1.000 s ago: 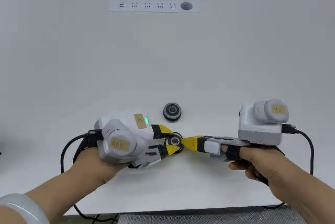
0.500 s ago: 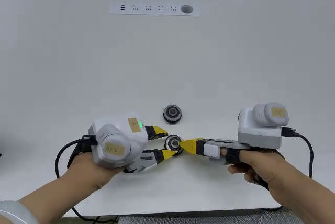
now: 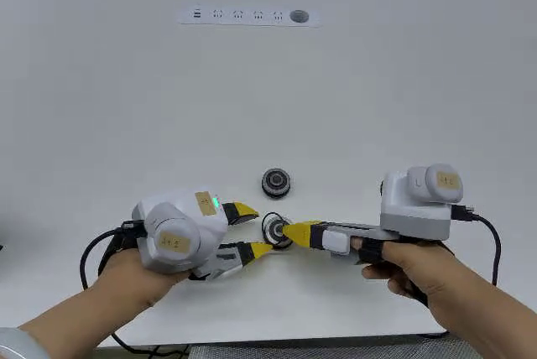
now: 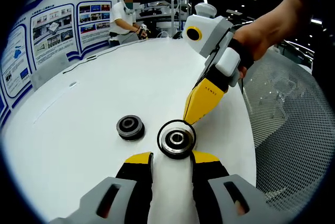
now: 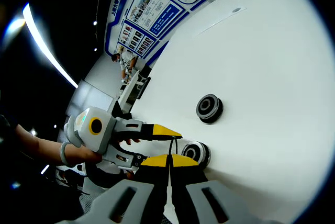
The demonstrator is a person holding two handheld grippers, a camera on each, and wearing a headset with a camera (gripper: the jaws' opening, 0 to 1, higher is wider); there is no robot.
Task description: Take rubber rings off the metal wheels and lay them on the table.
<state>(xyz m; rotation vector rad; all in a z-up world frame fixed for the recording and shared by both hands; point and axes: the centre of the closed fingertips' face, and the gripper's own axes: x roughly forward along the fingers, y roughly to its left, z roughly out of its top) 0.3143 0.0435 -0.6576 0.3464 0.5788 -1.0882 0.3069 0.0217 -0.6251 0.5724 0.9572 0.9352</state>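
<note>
A metal wheel [image 3: 278, 231] [image 4: 176, 139] lies on the white table [image 3: 352, 124] between the two grippers. A thin black rubber ring [image 4: 158, 139] sits loose around it, wider than the wheel. My right gripper [image 3: 294, 231] [image 5: 168, 158] comes in from the right, shut, its yellow tip pinching the ring's edge. My left gripper [image 3: 250, 229] [image 4: 172, 158] is open, its jaws just short of the wheel on either side. A second wheel [image 3: 276, 182] [image 4: 130, 127] [image 5: 209, 108], with its black ring in place, lies a little farther back.
A white power strip [image 3: 247, 13] lies at the far side of the table. Black cables [image 3: 491, 237] trail from both grippers toward the front edge. A person [image 4: 125, 14] stands at shelving far behind the table.
My left gripper has let go of the near wheel, opened and drawn back to the left. The right gripper's tip has moved slightly left to the wheel's rim, and the ring now stands loose.
</note>
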